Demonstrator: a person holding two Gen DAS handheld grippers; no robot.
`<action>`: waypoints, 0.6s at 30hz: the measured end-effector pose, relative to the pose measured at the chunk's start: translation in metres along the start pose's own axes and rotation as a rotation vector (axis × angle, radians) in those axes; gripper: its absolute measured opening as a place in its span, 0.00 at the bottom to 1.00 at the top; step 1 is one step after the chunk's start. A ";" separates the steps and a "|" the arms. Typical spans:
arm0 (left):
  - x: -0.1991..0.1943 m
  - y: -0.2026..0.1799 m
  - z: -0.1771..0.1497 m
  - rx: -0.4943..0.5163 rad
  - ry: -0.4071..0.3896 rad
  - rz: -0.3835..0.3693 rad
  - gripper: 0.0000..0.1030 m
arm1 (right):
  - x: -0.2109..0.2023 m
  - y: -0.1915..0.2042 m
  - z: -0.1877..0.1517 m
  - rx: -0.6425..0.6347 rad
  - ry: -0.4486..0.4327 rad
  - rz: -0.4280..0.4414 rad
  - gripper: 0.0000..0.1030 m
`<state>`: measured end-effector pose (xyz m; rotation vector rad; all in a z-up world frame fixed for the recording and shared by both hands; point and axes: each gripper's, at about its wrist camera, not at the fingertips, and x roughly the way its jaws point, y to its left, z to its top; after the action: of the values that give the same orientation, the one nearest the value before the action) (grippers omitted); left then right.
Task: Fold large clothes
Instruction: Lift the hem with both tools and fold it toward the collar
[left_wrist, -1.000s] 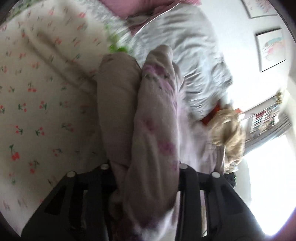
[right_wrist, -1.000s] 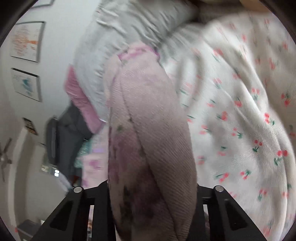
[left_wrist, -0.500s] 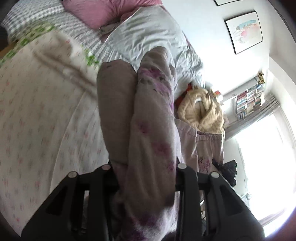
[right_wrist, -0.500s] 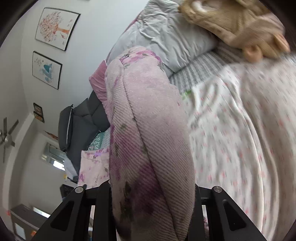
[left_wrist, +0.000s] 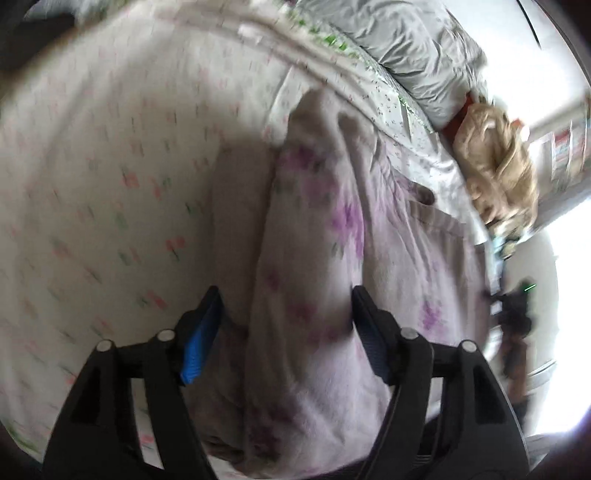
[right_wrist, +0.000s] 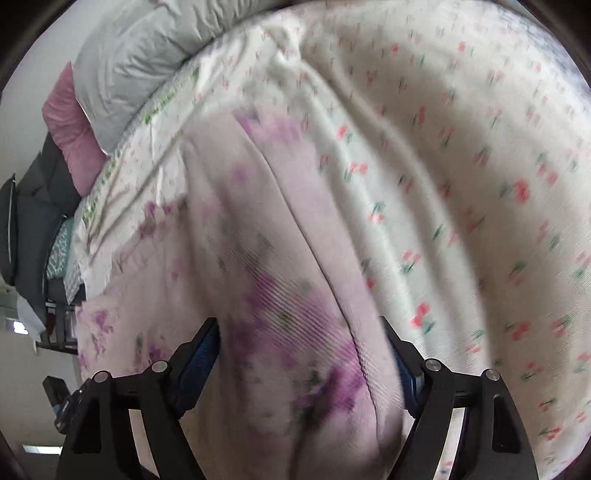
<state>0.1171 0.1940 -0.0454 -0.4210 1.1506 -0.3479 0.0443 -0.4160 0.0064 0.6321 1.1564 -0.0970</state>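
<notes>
We hold both grippers tilted down over the bed, each pointing along a bunched fold of the garment. The left gripper (left_wrist: 284, 306) has jaws that have just been opening: they stand wide, the blue pad of the left finger (left_wrist: 199, 343) clear of the cloth, with a gap on that side, while the right finger sits just beside the fold; we cannot tell whether it touches. The garment (left_wrist: 314, 258), pale lilac with purple flowers, lies between the jaws and spreads to the right over the bedspread (left_wrist: 92, 166). The right gripper (right_wrist: 299, 332) has also just been opening its jaws; the same garment (right_wrist: 280, 295) fills the space between them as a thick ribbed roll, and at this blur we cannot tell whether the pads press on it, though the fingers stand spread.

The bedspread, white with small red cherries, leaves wide bare room to the left of the left gripper and to the right of the right one. Its far edge carries a green-patterned hem (right_wrist: 155, 107), and beyond it lies a grey pillow (left_wrist: 406, 48). In the right view a pink pillow (right_wrist: 70, 129) sits at the far left next to the grey one. A tan bundle (left_wrist: 498, 166) rests at the far right corner of the bed in the left view, well apart from the garment.
</notes>
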 end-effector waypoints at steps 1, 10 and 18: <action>-0.001 -0.005 0.008 0.038 -0.028 0.041 0.71 | -0.004 0.001 0.005 -0.013 -0.037 -0.023 0.80; 0.037 -0.034 0.053 0.110 -0.180 0.093 0.42 | 0.023 0.042 0.008 -0.259 -0.201 -0.124 0.42; -0.034 -0.060 0.071 0.101 -0.510 0.017 0.14 | -0.044 0.107 0.024 -0.423 -0.557 -0.119 0.19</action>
<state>0.1678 0.1681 0.0355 -0.3821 0.6360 -0.2616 0.0866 -0.3507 0.0955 0.1391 0.6415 -0.1163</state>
